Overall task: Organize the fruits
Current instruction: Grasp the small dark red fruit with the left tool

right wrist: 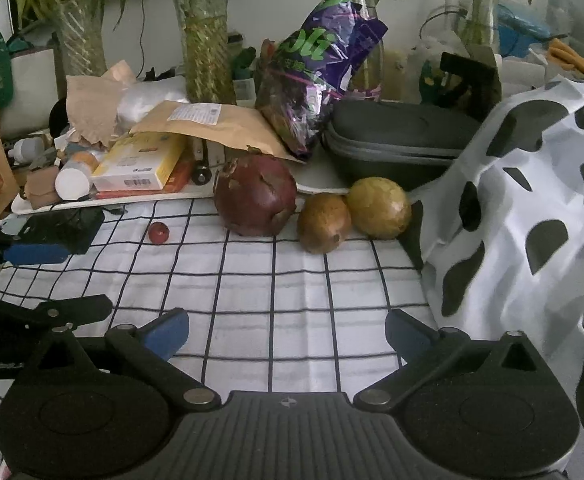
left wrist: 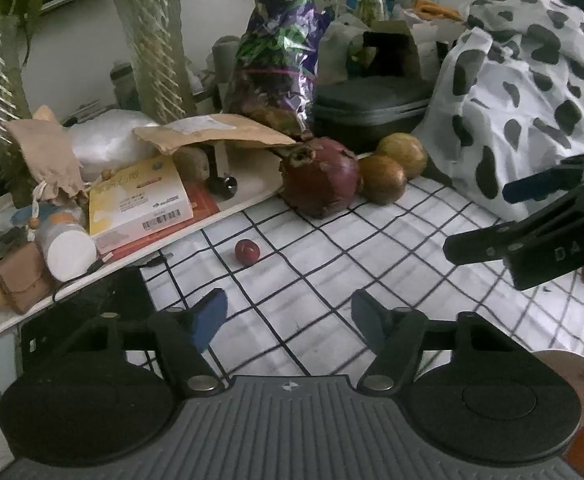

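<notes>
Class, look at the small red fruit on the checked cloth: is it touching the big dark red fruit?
Apart. The right wrist view shows bare checked cloth between the small red fruit and the big dark red fruit.

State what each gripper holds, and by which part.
Nothing is held. The left gripper and the right gripper both stand open over the checked cloth, nothing between their jaws.

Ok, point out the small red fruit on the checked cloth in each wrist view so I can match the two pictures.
Left wrist view: the small red fruit lies alone left of centre, on the checked cloth ahead of the left tongs.
Right wrist view: the small red fruit lies far left, near the cloth's back edge.
Shared landmark: the big dark red fruit sits behind it and to its right in both.
</notes>
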